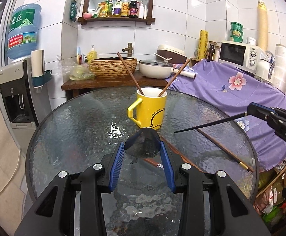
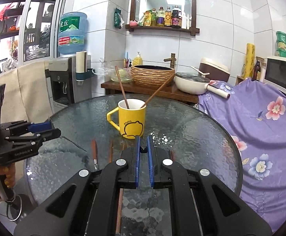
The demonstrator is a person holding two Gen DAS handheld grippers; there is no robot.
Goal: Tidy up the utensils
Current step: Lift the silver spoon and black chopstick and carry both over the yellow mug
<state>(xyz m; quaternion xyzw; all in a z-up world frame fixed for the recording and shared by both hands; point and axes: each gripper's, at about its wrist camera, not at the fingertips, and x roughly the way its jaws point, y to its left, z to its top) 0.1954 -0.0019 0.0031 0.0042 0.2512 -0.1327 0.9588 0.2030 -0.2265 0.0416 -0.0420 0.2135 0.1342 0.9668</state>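
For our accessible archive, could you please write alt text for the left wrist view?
The left tongs grip a dark spoon by its bowl above a round glass table. Ahead stands a yellow mug holding two chopsticks; at right, the right tongs hold a dark chopstick.

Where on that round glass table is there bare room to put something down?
The glass table's left part, beside the yellow mug's handle, is bare; so is the strip behind the mug. Crowded: the near-right part, where brown wooden chopsticks lie.
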